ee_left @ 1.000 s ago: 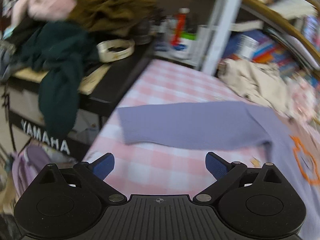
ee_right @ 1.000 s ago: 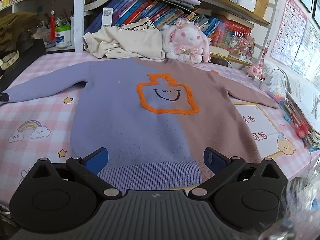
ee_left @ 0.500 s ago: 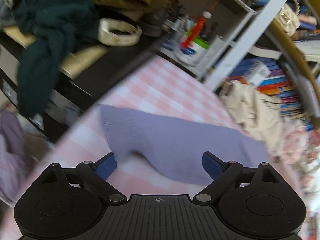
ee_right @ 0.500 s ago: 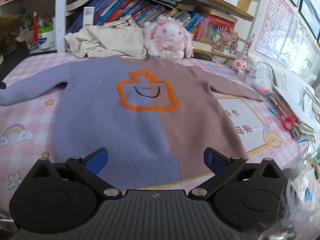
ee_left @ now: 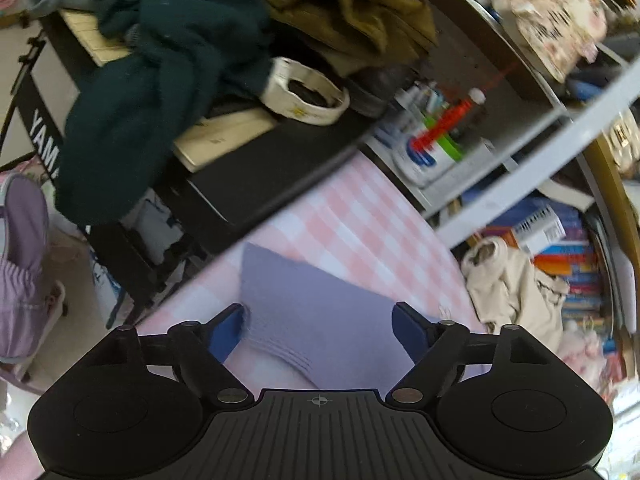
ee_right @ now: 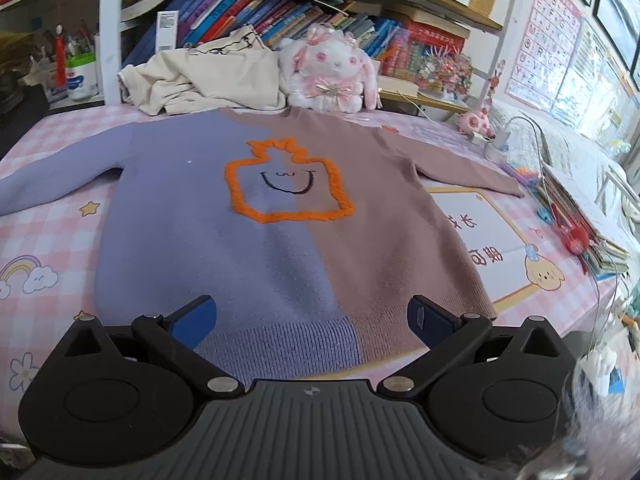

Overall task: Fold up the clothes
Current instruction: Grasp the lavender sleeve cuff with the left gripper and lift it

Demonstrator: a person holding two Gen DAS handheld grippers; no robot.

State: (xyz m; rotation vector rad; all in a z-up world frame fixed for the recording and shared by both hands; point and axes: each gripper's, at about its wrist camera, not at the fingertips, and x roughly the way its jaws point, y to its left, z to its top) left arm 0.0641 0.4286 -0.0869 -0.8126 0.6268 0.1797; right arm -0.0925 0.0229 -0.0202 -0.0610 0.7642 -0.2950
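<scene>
— Left gripper (ee_left: 318,330) first: how do its jaws stand?

— Fairly wide, and closing. The cuff end of the purple sleeve (ee_left: 304,312) lies between the blue pads (ee_left: 226,332). The left pad seems to touch the cuff's edge; the right one stands clear, so nothing is pinched yet.

— And the right gripper (ee_right: 312,318)?

— Spread wide over the sweater's ribbed hem (ee_right: 280,344), holding nothing. I can't tell whether its pads touch the knit.

— Where does the sweater (ee_right: 280,216) lie?

— Flat, face up, on the pink checked tablecloth (ee_right: 52,240), with the orange bottle outline showing. Both sleeves run straight out to the sides, the purple one toward the black keyboard (ee_left: 256,176) at the table's end, the brown one (ee_right: 460,168) toward the books on the far side.

— So how far along is the folding?

— Barely begun, I'd say. No fold is in yet: body smooth, sleeves out. Taking the purple cuff looks like the step in hand; both sleeves and the body are left to fold.
</scene>
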